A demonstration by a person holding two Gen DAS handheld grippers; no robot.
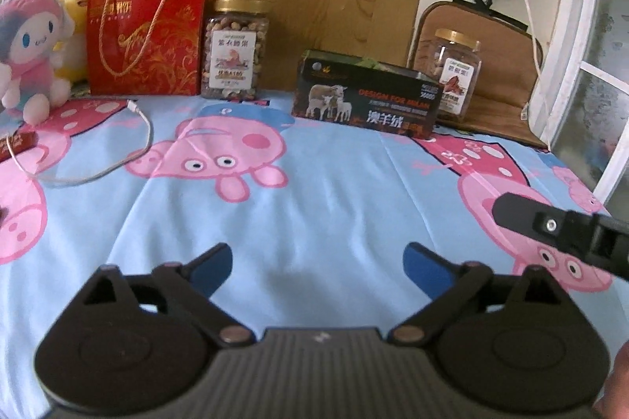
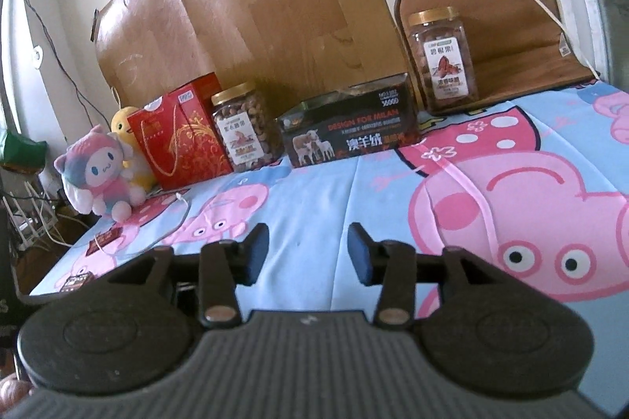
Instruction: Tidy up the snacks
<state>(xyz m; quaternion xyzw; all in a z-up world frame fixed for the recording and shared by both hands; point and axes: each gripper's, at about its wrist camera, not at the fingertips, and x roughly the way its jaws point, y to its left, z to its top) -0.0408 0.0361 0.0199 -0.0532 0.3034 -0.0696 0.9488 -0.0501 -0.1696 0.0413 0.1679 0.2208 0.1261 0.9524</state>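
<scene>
Along the back of the bed stand a red gift bag (image 1: 145, 33) (image 2: 184, 137), a gold-lidded jar of nuts (image 1: 234, 51) (image 2: 245, 126), a black box with sheep on it (image 1: 367, 94) (image 2: 350, 126) and a second gold-lidded jar (image 1: 456, 74) (image 2: 442, 61) on a brown cushion. My left gripper (image 1: 318, 269) hovers low over the blue cartoon sheet, well short of them, open wide and empty. My right gripper (image 2: 308, 253) is open too, with nothing between its blue pads. One finger of the right gripper (image 1: 550, 222) juts in at the right edge of the left wrist view.
Two plush toys (image 1: 31, 53) (image 2: 100, 175) sit at the left end of the row. A white cable (image 1: 90, 159) loops across the sheet, near small dark packets (image 2: 104, 240) by the left edge. A brown board (image 2: 243, 6) leans on the wall; a window frame (image 1: 570, 65) borders the right.
</scene>
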